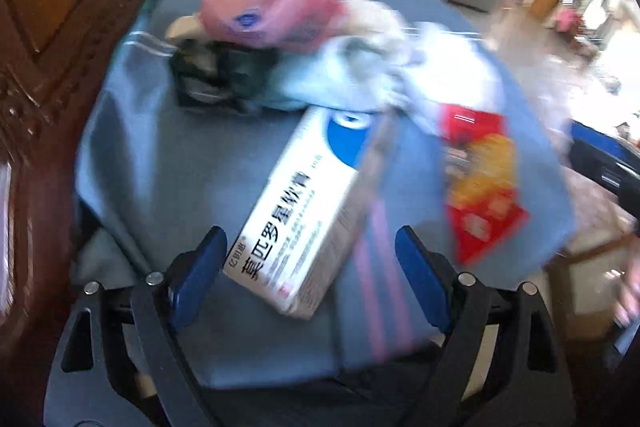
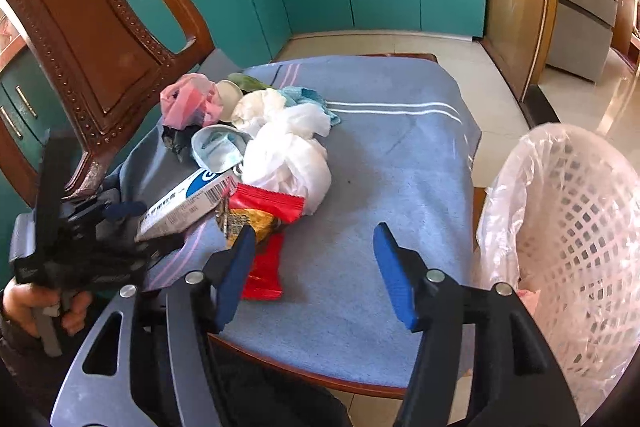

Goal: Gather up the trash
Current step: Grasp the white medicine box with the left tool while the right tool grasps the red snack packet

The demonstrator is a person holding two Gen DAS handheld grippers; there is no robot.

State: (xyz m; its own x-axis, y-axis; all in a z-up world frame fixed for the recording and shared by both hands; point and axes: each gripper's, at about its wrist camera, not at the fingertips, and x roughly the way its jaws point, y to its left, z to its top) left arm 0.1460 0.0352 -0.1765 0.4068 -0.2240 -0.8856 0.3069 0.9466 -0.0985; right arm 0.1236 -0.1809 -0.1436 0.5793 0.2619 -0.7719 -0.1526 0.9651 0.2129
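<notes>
Blue towelling covers the worktop (image 2: 380,163), and the rubbish sits heaped on it ahead and to the left of the right gripper (image 2: 316,275), which hangs above the near edge with its jaws spread wide and nothing between them. Just off its left finger lies a red and yellow snack wrapper (image 2: 260,227), touching a white plastic bag (image 2: 288,155); beyond those are a pale blue face mask (image 2: 218,145), a pink bag (image 2: 186,103) and some dark scraps against the carved wooden chair back (image 2: 92,39).

To this gripper's right stands a pink lattice bin (image 2: 580,227) lined with a clear bag, close by the worktop's edge, I'd say so each piece needs only a short carry.

The left gripper (image 1: 316,267) has its jaws spread too, one on each side of a white medicine box (image 1: 296,211). That box juts out from the heap towards it at a slant, near end between the fingers, but the view is smeared and I can't tell whether either finger touches it; it looks not yet pinched. My guess is the box is the first pick because it lies nearest and clear of the tangled bags.
</notes>
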